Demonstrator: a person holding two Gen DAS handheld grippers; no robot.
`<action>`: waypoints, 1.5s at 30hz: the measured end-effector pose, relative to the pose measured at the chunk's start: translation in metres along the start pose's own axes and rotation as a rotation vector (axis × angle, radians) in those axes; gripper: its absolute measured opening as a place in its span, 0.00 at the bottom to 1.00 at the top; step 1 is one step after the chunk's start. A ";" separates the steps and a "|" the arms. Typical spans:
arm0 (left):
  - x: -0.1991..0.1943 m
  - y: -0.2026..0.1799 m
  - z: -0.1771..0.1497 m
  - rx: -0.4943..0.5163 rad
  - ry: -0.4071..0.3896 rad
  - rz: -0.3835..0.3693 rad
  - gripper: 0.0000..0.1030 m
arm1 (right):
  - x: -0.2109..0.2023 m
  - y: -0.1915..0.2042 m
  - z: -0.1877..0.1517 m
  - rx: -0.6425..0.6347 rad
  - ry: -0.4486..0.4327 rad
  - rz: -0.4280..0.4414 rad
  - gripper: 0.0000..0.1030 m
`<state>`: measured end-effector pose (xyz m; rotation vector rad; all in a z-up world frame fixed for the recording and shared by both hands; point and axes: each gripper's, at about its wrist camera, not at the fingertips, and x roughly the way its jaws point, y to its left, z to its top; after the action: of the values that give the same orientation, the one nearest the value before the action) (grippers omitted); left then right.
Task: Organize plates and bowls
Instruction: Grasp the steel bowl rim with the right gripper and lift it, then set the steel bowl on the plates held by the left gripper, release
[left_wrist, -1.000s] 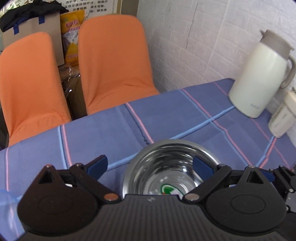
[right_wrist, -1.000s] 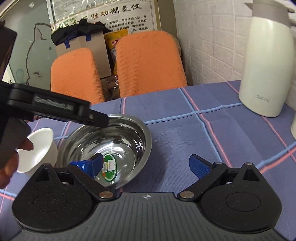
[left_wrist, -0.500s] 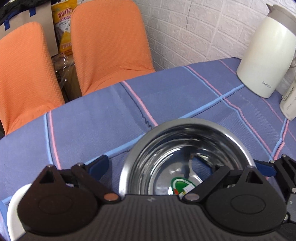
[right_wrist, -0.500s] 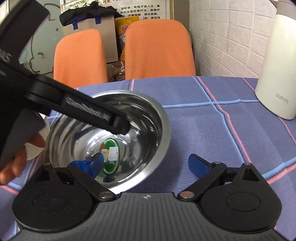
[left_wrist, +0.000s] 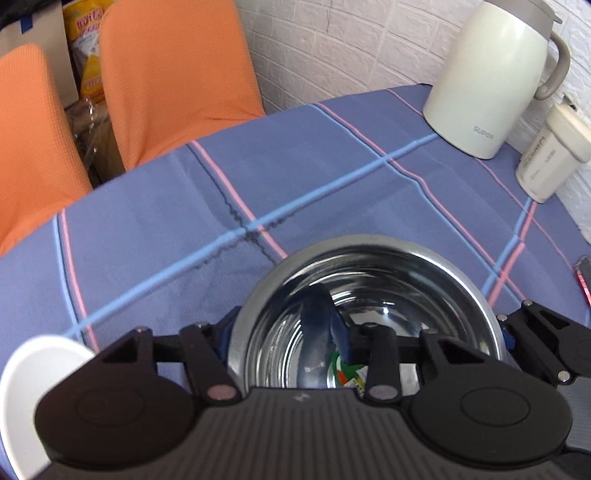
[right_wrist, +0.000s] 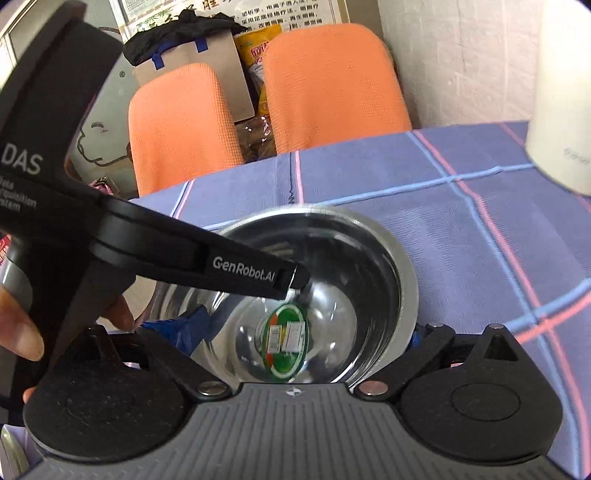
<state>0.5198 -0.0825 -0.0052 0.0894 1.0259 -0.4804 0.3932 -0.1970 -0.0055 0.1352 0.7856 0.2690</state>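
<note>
one blue plaid tablecloth (left_wrist: 332, 155), two orange chairs (right_wrist: 325, 85), one white jug (left_wrist: 491, 74), one steel bowl (right_wrist: 391, 254) mouth up, round, on the cloth. left gripper (left_wrist: 284, 332) pinches its left rim; right gripper (right_wrist: 303, 336) spread across it. one white bowl (left_wrist: 22, 387) at left.

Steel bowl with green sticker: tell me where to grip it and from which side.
Pinch the rim wall of the round steel bowl, one claw finger inside, one outside, coming from above at the near edge. It sits upright and open, the wall is thin, and the rounded outside may slip in a side grip.
</note>
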 end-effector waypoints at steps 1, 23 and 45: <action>-0.006 -0.004 -0.004 0.004 -0.008 0.000 0.37 | -0.006 0.003 -0.003 -0.013 -0.004 -0.006 0.85; -0.116 -0.060 -0.209 -0.010 -0.055 0.038 0.40 | -0.116 0.086 -0.143 -0.094 -0.006 0.036 0.86; -0.166 -0.054 -0.220 0.022 -0.237 0.176 0.73 | -0.161 0.041 -0.160 -0.077 -0.065 -0.018 0.84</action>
<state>0.2505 -0.0093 0.0268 0.1384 0.7730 -0.3326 0.1625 -0.2007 0.0003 0.0644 0.7106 0.2762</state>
